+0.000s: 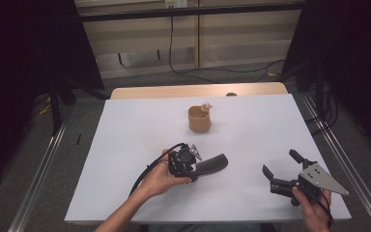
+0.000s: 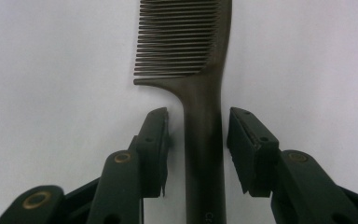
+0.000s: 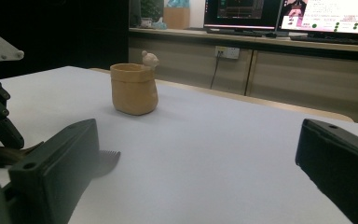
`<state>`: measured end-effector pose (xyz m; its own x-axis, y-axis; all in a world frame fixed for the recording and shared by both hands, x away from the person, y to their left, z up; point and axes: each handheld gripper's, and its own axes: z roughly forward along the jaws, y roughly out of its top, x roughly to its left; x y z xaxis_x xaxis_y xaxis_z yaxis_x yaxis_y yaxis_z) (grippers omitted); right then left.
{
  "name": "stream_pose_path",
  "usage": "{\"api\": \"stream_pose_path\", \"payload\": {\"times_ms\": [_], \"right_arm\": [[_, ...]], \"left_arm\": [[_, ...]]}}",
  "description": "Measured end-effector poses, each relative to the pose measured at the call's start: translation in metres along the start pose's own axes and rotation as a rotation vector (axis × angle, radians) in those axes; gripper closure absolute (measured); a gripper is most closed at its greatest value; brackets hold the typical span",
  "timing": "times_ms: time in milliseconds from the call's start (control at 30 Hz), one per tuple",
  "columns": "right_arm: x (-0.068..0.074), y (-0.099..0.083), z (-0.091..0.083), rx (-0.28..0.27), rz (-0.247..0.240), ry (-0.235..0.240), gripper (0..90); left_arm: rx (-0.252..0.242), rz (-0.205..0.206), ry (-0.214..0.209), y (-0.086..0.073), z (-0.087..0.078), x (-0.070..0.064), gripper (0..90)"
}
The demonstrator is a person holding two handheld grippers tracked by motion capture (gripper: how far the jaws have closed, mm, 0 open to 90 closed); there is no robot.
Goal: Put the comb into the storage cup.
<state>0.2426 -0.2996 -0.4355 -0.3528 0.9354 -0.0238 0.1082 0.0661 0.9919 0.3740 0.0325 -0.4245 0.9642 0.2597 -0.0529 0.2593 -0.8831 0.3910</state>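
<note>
Straddling the dark comb [image 2: 204, 140] lying flat on the white worktop [image 1: 125, 145], the left claw [image 2: 198, 144] is released, grasp not yet made; right claw [image 1: 280, 166] hovers released; tan pot [image 1: 199, 119] stands far.

Comb [image 2: 200, 116] flat on white table [image 2: 51, 70], dark brown, handle running down between jaws, teeth at top pointing left. Left gripper [image 2: 198, 140] straddles handle, jaws apart. Narrow gap each side between pads and handle; left pad [image 2: 161, 140] slightly nearer, right pad [image 2: 242, 144] just beside. No contact visible. Faint lettering near handle bottom, unreadable.
</note>
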Motion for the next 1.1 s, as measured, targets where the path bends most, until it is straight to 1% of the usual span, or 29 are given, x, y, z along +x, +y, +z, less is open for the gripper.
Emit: {"api": "stream_pose_path", "payload": {"times_ms": [67, 100, 133, 267, 300, 367, 467, 500, 567, 600, 633, 667, 733, 767, 800, 867, 900, 933, 1000, 1100], "right_arm": [[0.0001, -0.0002, 0.0005, 0.002, 0.0, 0.001, 0.0], [0.0003, -0.0002, 0.0006, 0.003, -0.002, 0.0, 0.0], [0.0007, -0.0003, 0.0011, 0.003, -0.004, 0.005, 0.0], [0.0013, -0.0007, 0.0018, 0.006, -0.004, 0.005, 0.0], [0.0013, -0.0006, 0.0018, 0.007, -0.005, 0.006, 0.0], [0.0013, -0.0006, 0.002, 0.007, -0.008, 0.006, 0.0], [0.0014, -0.0007, 0.0021, 0.006, -0.006, 0.006, 0.0], [0.0012, -0.0007, 0.0022, 0.006, -0.007, 0.006, 0.0], [0.0013, -0.0008, 0.0025, 0.006, -0.008, 0.003, 0.0], [0.0017, -0.0007, 0.0025, 0.006, -0.006, 0.004, 0.0], [0.002, -0.0006, 0.0023, 0.006, -0.008, 0.006, 0.0], [0.0022, -0.0005, 0.0023, 0.006, -0.008, 0.006, 0.0], [0.0023, -0.0006, 0.0026, 0.006, -0.009, 0.006, 0.0], [0.0022, -0.0007, 0.0027, 0.006, -0.01, 0.006, 0.0], [0.0022, -0.0006, 0.0026, 0.007, -0.01, 0.004, 0.0], [0.0017, -0.0008, 0.0022, 0.007, -0.01, 0.001, 0.0], [0.0013, -0.0007, 0.0018, 0.009, -0.007, 0.001, 0.0], [0.0008, -0.0008, 0.0018, 0.006, -0.007, -0.003, 0.0], [0.0, -0.0009, 0.0015, 0.005, -0.006, -0.004, 0.0], [0.0006, -0.0005, 0.0011, 0.005, -0.004, -0.002, 0.0]], "left_arm": [[0.01, 0.01, -0.002, 0.0008, -0.0003, 0.0005, 59.2], [0.004, 0.002, -0.003, 0.0006, 0.0002, 0.0002, 59.3], [0.009, 0.013, -0.004, 0.0009, -0.0001, 0.0007, 59.6], [0.02, 0.026, 0.006, 0.0029, 0.0005, -0.0015, 60.5], [0.021, 0.019, 0.004, 0.0034, 0.0007, -0.0025, 61.2], [0.032, 0.039, -0.004, 0.0044, 0.0004, -0.002, 64.3], [0.042, 0.036, -0.008, 0.0058, 0.0004, -0.002, 65.3], [0.033, 0.033, -0.009, 0.0053, 0.0012, -0.0015, 65.5], [0.037, 0.033, -0.019, 0.0054, 0.0009, 0.0003, 65.9], [0.039, 0.035, -0.016, 0.0057, 0.001, -0.0002, 66.3], [0.045, 0.026, -0.011, 0.0063, 0.0011, -0.0016, 66.6], [0.052, 0.042, -0.008, 0.0073, 0.0009, -0.0014, 67.0], [0.052, 0.032, -0.012, 0.0077, 0.0014, -0.0012, 68.2], [0.054, 0.037, -0.015, 0.0078, 0.001, -0.0005, 68.9], [0.046, 0.019, -0.015, 0.0071, 0.0012, -0.0008, 69.6], [0.043, 0.01, -0.025, 0.0067, 0.001, 0.0013, 71.2], [0.044, 0.011, -0.026, 0.007, 0.0012, 0.0018, 72.4], [0.045, 0.0, -0.028, 0.0074, 0.0013, 0.0015, 72.5], [0.058, 0.015, -0.023, 0.0089, 0.0012, 0.0017, 72.6], [0.061, -0.001, -0.022, 0.0097, 0.0015, 0.0016, 72.7]]}}
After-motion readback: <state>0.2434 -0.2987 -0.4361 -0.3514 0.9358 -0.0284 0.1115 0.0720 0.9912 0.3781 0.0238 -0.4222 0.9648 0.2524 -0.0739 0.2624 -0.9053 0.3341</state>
